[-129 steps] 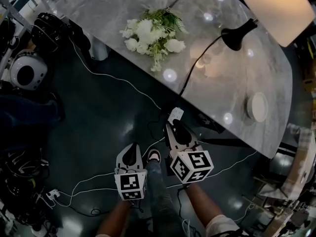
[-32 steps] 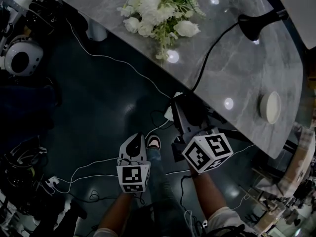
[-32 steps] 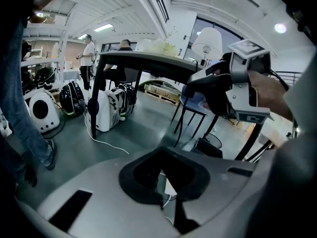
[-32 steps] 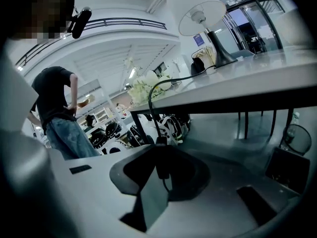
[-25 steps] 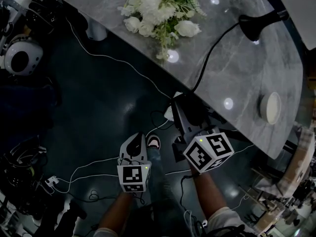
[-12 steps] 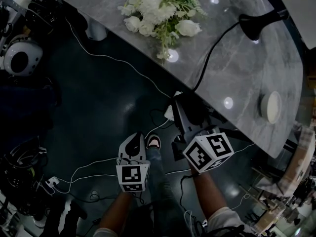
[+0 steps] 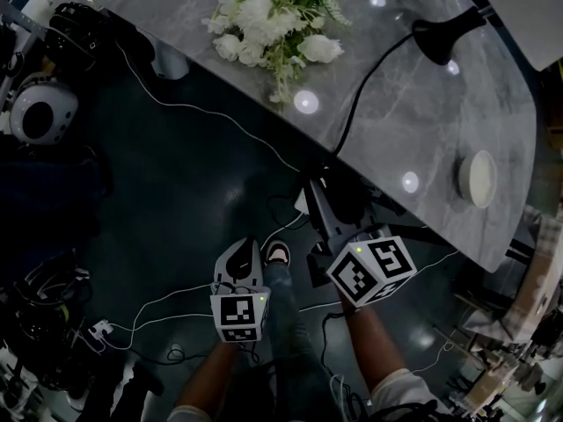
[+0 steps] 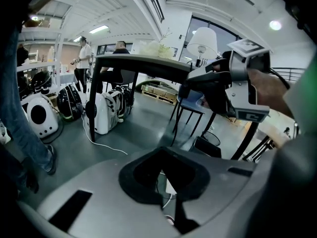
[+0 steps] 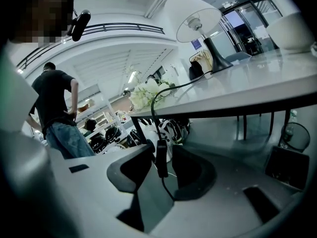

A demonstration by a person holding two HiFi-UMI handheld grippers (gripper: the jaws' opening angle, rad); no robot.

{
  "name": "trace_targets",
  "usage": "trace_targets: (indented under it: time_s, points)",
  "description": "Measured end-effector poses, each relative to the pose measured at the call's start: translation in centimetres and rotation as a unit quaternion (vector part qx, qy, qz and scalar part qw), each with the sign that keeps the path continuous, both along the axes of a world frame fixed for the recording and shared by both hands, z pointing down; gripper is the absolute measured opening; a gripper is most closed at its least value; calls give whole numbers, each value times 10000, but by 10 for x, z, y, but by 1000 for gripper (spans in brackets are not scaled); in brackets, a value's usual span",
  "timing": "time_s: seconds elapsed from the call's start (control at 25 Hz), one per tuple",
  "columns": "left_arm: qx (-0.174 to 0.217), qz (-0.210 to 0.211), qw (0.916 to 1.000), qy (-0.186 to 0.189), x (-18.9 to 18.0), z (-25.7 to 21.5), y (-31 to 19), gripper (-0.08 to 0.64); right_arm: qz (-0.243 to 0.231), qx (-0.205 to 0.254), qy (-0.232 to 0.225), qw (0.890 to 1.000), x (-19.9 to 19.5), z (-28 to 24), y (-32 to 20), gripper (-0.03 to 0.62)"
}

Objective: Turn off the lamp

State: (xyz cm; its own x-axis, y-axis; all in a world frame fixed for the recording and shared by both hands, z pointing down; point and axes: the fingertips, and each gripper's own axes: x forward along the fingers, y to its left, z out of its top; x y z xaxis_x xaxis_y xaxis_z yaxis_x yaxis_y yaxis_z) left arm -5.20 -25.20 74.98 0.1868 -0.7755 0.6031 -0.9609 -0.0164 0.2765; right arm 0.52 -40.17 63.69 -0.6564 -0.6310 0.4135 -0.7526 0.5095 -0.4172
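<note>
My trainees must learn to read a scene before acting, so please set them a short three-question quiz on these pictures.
1. True or false: the white flower bouquet lies on the floor.
2. What hangs between the jaws of the right gripper? A) a black inline switch B) a white bowl C) a flower stem
3. Is the right gripper squeezing anything?
Key: 1 false, it lies on the grey marble table. 2 A. 3 No: its jaws have just been opening and stand apart, not clamping the switch.
</note>
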Motion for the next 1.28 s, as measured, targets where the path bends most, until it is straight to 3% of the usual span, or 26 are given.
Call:
trace_targets:
  time_s: [0.48,0.76,1.04,1.28]
  points:
    - [24,214,9998,-47,16,-7,16,-5,520,-201,54,9984,43,12,29,105]
    - [18,398,9992,-26,24,-9,28,-5,853,-401,387,9948,63,38,55,20]
    - [-15,520,9986,-42,29,-9,42,-5,758,-776,607,9922,65,74,88,3]
    - [82,687,9976,-64,32,-25,51,-5,901,-871,638,9901,70,66,112,0]
